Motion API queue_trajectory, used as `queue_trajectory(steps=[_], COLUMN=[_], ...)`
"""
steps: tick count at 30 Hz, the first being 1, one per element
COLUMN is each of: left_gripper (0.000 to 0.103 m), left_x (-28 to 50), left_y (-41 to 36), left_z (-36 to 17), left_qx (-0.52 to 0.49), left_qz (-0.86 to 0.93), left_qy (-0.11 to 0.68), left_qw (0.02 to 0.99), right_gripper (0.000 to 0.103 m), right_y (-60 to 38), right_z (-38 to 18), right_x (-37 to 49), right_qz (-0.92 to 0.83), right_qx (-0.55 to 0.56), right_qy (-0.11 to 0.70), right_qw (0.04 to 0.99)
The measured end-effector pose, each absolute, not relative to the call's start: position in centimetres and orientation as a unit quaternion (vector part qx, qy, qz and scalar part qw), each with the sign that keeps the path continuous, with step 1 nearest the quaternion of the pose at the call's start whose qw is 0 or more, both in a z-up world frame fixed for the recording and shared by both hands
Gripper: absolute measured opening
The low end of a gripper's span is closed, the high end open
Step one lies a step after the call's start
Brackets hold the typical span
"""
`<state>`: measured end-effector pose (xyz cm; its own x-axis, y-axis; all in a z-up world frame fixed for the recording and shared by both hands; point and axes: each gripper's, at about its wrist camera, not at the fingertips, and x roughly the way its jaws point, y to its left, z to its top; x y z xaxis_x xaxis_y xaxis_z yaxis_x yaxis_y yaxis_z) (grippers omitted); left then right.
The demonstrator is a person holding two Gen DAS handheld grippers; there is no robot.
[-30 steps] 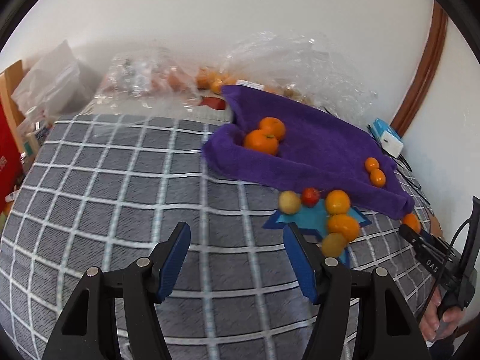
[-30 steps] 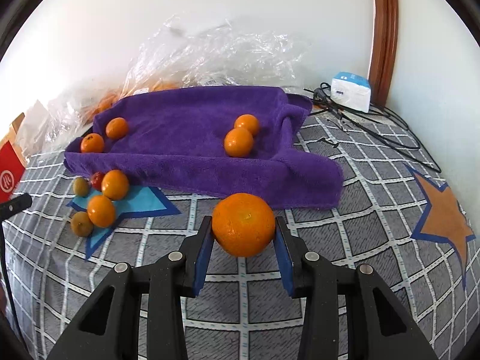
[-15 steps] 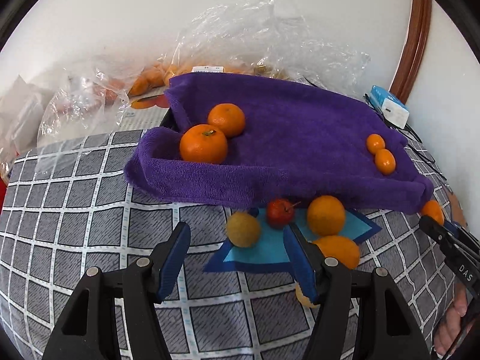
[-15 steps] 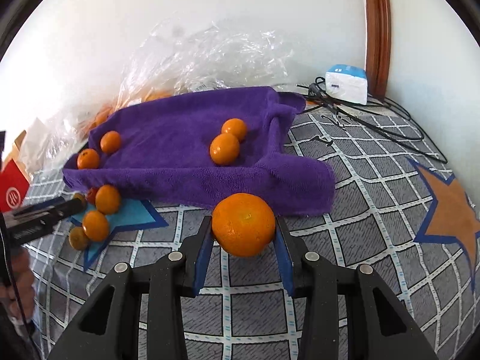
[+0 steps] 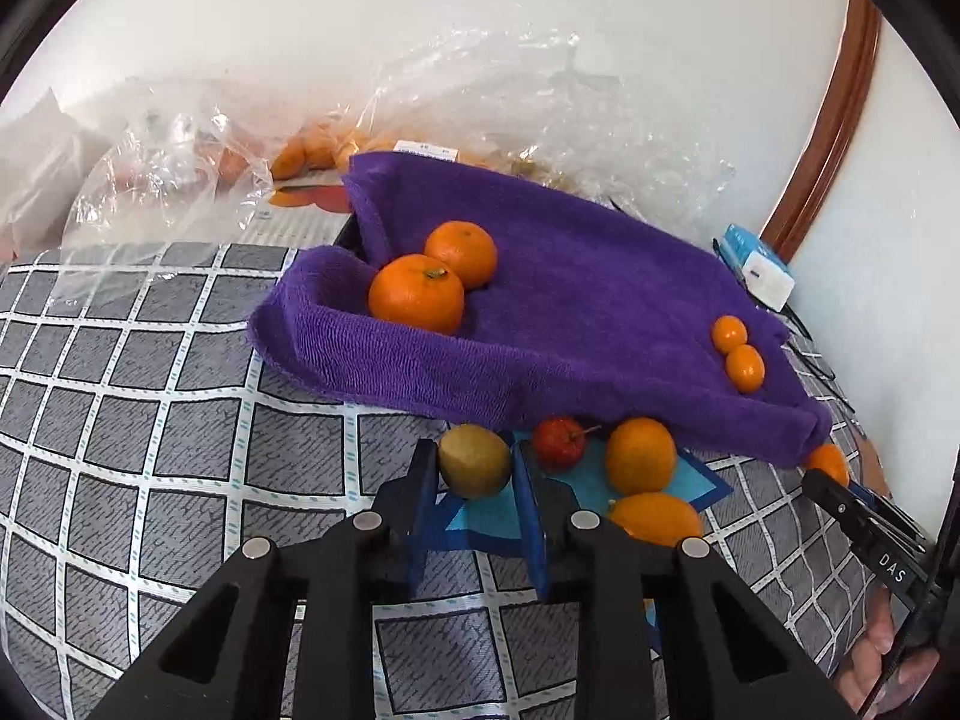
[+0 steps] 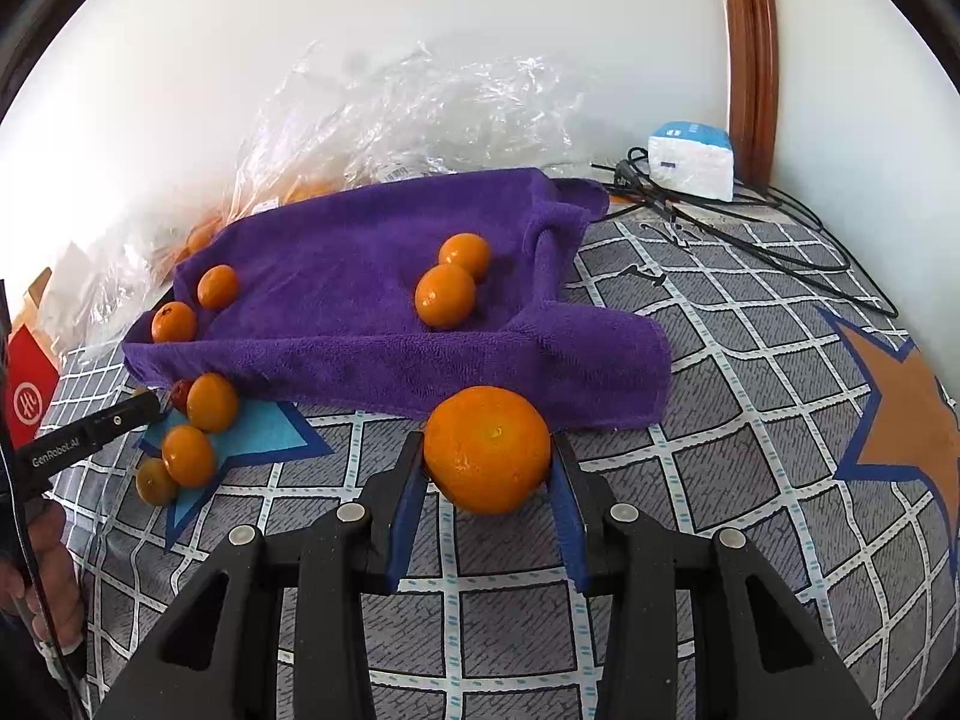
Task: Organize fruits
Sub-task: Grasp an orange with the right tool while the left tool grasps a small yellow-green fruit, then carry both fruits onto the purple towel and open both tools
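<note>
I am seeing my left gripper (image 5: 474, 474) showing black angular arms, silver round screws and blue pads; white "DAS" lettering is showing on the right gripper's side. My right gripper (image 6: 487, 468) is showing the same build; "GenRobot.AI" is reading along the left one's side.

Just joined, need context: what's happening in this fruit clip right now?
A person is sorting fruit on a checked cloth with a handheld gripper in each hand. The left gripper is shut on a yellow-green fruit from the loose pile beside the purple towel. The right gripper holds a large orange just in front of the towel. Two larger oranges and two small ones already sit on the towel at opposite ends; a small red fruit and more oranges remain off it.
</note>
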<state>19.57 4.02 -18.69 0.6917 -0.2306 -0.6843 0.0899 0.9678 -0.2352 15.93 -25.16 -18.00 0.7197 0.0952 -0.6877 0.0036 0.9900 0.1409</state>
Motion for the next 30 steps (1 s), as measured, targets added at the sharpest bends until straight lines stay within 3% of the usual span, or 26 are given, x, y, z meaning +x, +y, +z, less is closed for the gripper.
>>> queue_trajectory(steps=[18,30], left_gripper=[0.024,0.024], left_x=[18.7,19.9], left_y=[5.5,8.4], left_z=[-15.7,-11.2], left_qx=[-0.102,-0.097], left_qz=[-0.063,-0.021], left_qy=[0.320,0.312], left_qw=[0.940,0.945], right_gripper=[0.039,0.039], right_y=[-25.5,-24.0], right_z=[-15.4,-10.9], right_x=[15.1,21.8], right_qz=[0.028,0.038], right_qx=[0.078,0.055], right_qy=[0.353,0.334], right_qw=[0.932,0.940])
